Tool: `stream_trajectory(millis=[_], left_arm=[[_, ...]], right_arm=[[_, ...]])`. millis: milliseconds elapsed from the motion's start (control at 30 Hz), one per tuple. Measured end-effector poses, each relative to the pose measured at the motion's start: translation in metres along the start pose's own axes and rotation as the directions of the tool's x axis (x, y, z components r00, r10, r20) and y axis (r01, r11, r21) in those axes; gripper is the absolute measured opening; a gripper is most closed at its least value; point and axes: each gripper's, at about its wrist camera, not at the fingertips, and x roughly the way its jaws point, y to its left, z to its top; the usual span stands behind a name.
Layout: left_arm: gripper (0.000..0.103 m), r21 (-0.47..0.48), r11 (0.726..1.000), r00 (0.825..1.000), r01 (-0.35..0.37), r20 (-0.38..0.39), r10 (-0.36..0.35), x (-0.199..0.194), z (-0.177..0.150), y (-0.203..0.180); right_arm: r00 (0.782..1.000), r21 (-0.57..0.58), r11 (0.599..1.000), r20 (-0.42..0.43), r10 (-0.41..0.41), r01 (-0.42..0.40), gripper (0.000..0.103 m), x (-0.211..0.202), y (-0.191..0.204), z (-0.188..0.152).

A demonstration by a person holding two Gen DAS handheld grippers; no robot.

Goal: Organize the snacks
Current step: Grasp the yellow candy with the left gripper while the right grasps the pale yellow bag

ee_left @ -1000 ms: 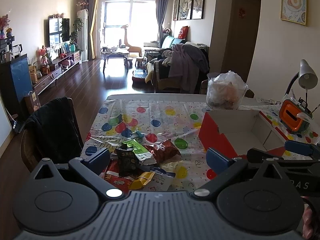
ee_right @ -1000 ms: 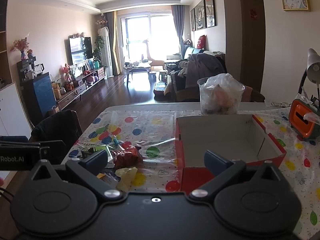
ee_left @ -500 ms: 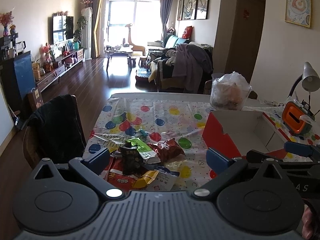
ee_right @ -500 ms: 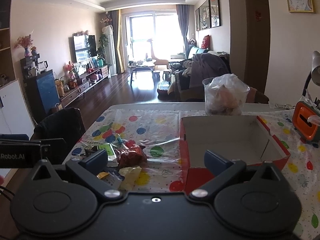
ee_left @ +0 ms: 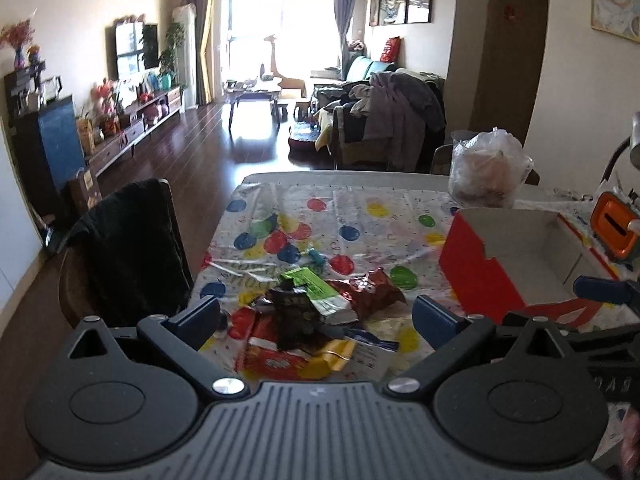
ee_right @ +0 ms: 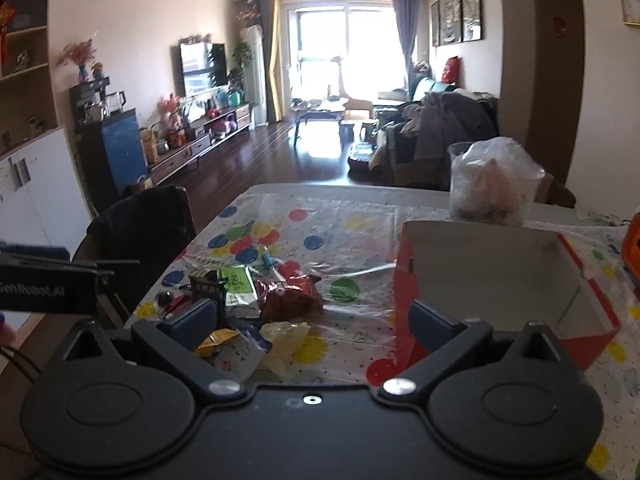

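Red box (ee_right: 500, 280) nearer than before

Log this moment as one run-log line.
left gripper: open, over snack pile | right gripper: open, empty | red box: empty | phase: pre-grasp

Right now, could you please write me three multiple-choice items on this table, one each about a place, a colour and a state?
1. Where does the snack pile lie relative to the box?
A. inside it
B. on the tablecloth to its left
C. on the chair

2. What colour is the outside of the box?
A. red
B. blue
C. green

3. How is the left gripper?
A. shut on a packet
B. shut on nothing
C. open, holding nothing

Key: 1 B, the packets lie on the dotted cloth left of the box; 2 A, its outer wall is red; 3 C, the fingers stand wide apart above the pile.
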Motion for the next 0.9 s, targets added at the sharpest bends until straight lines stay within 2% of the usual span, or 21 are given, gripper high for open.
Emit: stream_trajectory(millis=[433, 633, 700, 800, 900], left_arm=[[0.102, 0.16, 0.983, 0.991, 0.085, -0.114, -0.067, 0.061, -0.026, 0.003], [0.091, 0.21, 0.971, 0.983, 0.116, -0.165, -0.081, 0.088, -0.032, -0.005], [0.088, 0.218, 0.968, 0.981, 0.124, -0.172, -0.087, 0.095, -0.032, -0.007], [0.083, 0.231, 0.965, 0.98, 0.125, -0.183, -0.083, 0.107, -0.033, -0.01], [0.07, 0.242, 0.961, 0.975, 0.131, -0.207, -0.081, 0.118, -0.033, -0.012]], right_arm=[[0.987, -0.042, 0.997, -0.152, 0.058, -0.065, 0.098, 0.073, -0.009, -0.004], [0.97, 0.014, 0.998, -0.234, 0.06, -0.058, 0.093, 0.115, -0.012, 0.002], [0.956, 0.072, 0.996, -0.285, 0.069, -0.051, 0.086, 0.133, -0.014, 0.003], [0.935, 0.152, 0.988, -0.345, 0.078, -0.026, 0.085, 0.154, -0.017, 0.002], [0.917, 0.217, 0.976, -0.387, 0.093, -0.007, 0.084, 0.173, -0.018, -0.001]])
